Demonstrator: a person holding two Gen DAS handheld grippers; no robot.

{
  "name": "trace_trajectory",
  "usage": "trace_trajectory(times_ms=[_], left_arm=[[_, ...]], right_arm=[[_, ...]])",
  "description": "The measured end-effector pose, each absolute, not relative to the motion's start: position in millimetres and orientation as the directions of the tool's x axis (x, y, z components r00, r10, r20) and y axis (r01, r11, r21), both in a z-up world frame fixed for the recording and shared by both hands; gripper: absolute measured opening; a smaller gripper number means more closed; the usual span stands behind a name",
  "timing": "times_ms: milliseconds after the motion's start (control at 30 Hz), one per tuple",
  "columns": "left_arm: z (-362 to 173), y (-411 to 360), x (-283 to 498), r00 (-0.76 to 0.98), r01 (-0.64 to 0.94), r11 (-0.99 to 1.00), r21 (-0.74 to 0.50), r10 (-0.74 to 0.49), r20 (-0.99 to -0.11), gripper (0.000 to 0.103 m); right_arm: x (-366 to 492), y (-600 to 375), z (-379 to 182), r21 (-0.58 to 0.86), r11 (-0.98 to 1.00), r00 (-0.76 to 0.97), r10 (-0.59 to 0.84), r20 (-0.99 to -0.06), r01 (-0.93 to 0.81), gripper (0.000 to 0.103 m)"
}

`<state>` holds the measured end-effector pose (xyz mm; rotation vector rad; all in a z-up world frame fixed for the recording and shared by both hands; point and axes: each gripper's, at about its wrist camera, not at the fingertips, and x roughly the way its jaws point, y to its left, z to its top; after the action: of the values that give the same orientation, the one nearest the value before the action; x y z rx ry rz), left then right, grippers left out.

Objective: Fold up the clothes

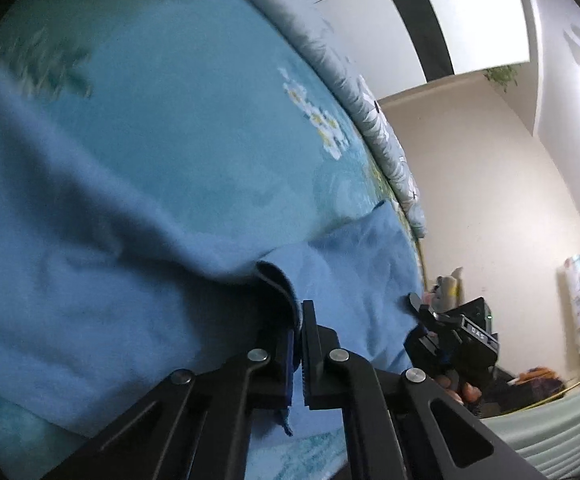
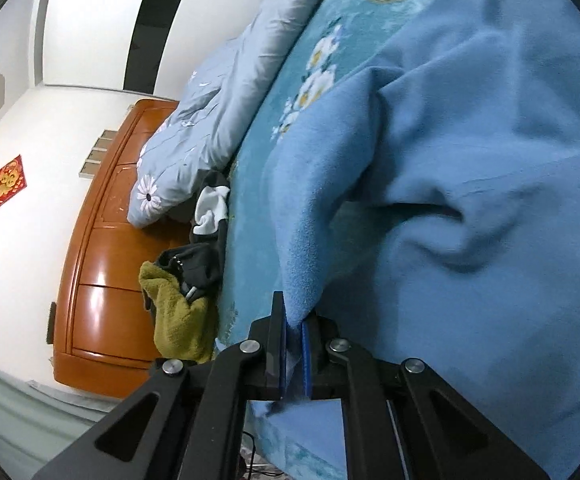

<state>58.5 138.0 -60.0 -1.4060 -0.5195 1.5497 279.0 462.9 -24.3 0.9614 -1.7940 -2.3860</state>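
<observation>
A blue fleece garment [image 1: 90, 248] lies rumpled on a teal flowered bed cover [image 1: 194, 92]. My left gripper [image 1: 298, 344] is shut on a hem edge of the garment, which rises between the pads. My right gripper [image 2: 293, 356] is shut on another edge of the same garment [image 2: 469, 208], lifting it in a ridge off the bed cover [image 2: 258, 200]. The right gripper also shows in the left wrist view [image 1: 421, 312], to the right, at the garment's far edge.
A grey-blue flowered quilt [image 2: 218, 108] lies along the bed's far side, also in the left wrist view [image 1: 369, 112]. An olive towel [image 2: 174, 316] and dark clothes [image 2: 202, 256] are heaped by the orange wooden headboard [image 2: 102, 264]. White walls lie beyond.
</observation>
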Motion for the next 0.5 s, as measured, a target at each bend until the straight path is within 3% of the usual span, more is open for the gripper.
trace_trajectory(times_ms=[100, 133, 200, 333, 500], left_arm=[[-30.0, 145.8, 41.1, 0.024, -0.447, -0.486, -0.751, 0.832, -0.554, 0.002], [-17.5, 147.4, 31.9, -0.021, -0.477, -0.508, -0.717, 0.822, -0.568, 0.002], [9.2, 150.9, 12.8, -0.128, -0.539, -0.566, -0.623, 0.787, -0.604, 0.002], [51.5, 161.8, -31.0, -0.329, -0.61, -0.682, -0.404, 0.681, -0.655, 0.002], [56.7, 191.1, -91.9, -0.455, -0.587, -0.786, -0.195, 0.519, -0.723, 0.003]], right_arm=[[279.4, 461.8, -19.1, 0.858, -0.375, -0.797, -0.361, -0.485, -0.352, 0.013], [279.3, 461.3, -16.7, 0.85, -0.39, -0.79, -0.361, -0.495, -0.354, 0.034], [285.0, 460.8, -9.2, 0.847, -0.414, -0.797, -0.356, -0.488, -0.334, 0.061], [299.2, 462.3, 6.5, 0.827, -0.469, -0.808, -0.328, -0.488, -0.31, 0.061], [331.4, 481.6, 7.5, 0.79, -0.482, -0.808, -0.244, -0.536, -0.379, 0.061]])
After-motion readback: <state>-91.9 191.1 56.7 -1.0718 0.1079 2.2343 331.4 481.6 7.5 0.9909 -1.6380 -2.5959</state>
